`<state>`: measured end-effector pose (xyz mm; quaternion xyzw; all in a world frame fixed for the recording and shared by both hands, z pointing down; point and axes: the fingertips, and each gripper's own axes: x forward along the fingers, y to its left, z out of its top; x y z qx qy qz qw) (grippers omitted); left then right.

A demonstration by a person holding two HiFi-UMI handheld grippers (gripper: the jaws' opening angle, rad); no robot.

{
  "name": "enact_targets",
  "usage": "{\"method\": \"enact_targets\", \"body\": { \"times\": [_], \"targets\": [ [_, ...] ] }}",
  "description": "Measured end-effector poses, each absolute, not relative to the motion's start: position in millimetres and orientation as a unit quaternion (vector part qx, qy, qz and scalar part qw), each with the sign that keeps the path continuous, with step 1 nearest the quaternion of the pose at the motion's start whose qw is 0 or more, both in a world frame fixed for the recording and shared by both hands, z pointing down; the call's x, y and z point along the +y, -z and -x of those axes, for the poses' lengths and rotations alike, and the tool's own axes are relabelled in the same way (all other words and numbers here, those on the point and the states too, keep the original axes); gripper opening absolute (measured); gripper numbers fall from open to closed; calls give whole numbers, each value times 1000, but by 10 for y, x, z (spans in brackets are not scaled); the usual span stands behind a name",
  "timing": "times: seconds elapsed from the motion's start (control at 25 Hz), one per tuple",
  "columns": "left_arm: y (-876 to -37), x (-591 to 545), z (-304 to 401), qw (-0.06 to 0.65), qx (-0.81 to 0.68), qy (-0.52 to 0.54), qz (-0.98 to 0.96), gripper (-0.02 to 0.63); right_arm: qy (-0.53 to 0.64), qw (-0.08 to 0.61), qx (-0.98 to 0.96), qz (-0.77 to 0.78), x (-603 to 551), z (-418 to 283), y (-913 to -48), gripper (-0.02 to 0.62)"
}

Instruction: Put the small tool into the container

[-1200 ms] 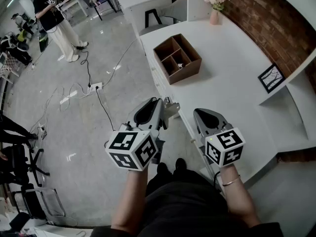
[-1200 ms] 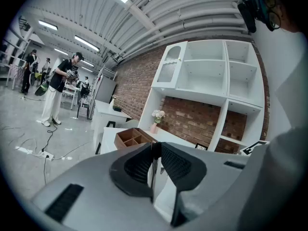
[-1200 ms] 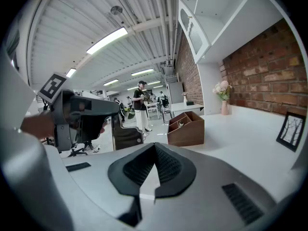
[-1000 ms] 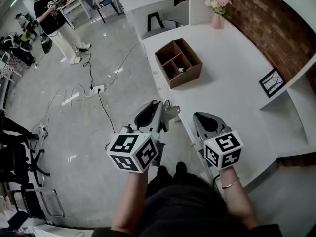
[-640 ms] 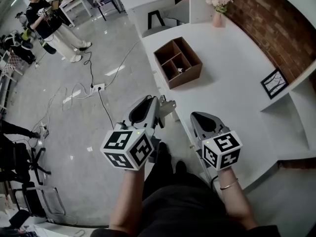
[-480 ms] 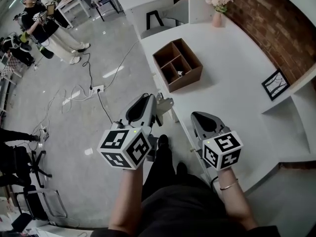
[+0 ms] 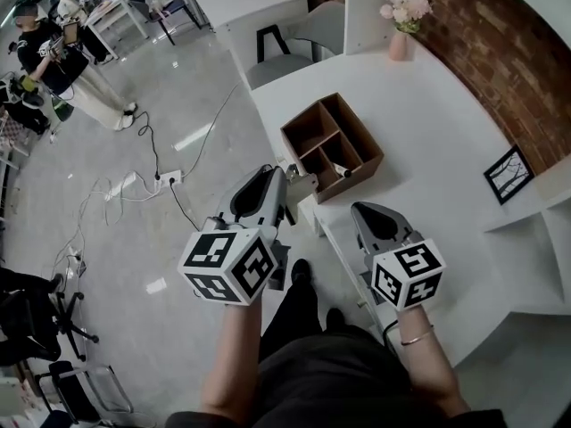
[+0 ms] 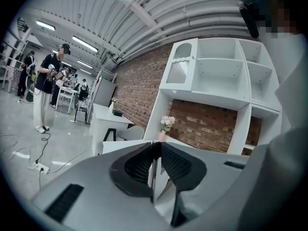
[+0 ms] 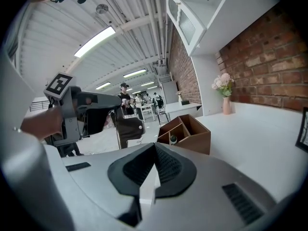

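Note:
A brown wooden container (image 7: 332, 147) with several compartments stands near the white table's left edge (image 7: 419, 132). A small white and black tool (image 7: 343, 171) lies in its near compartment. The right gripper view also shows the container (image 9: 186, 131) and the tool (image 9: 173, 139). My left gripper (image 7: 278, 178) hangs over the floor just left of the table, short of the container, jaws shut and empty (image 8: 155, 146). My right gripper (image 7: 359, 210) hovers over the table's near edge, jaws shut with nothing in them (image 9: 154, 146).
A pink vase of flowers (image 7: 399, 38) stands at the table's far end, and a framed picture (image 7: 508, 172) leans at the right under white shelves. Cables and a power strip (image 7: 165, 178) lie on the floor. People (image 7: 53, 56) stand far left. A chair (image 7: 285, 47) sits beyond the table.
The container now sits lower and nearer in the head view. My left gripper has drifted a little left and forward. Both grippers stay shut and empty.

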<state>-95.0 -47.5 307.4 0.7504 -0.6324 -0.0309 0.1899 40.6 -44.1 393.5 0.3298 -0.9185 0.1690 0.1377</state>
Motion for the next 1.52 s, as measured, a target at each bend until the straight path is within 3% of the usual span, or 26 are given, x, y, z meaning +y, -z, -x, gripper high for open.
{"method": "enact_targets", "body": {
  "times": [0.8, 1.52],
  "targets": [
    [-2902, -2048, 1184, 180, -527, 10, -830, 66, -180, 119, -877, -429, -1469, -9, -3807, 5],
    [-3288, -2396, 1023, 193, -467, -12, -863, 66, -193, 124, -847, -479, -1733, -80, -3864, 5]
  ]
}}
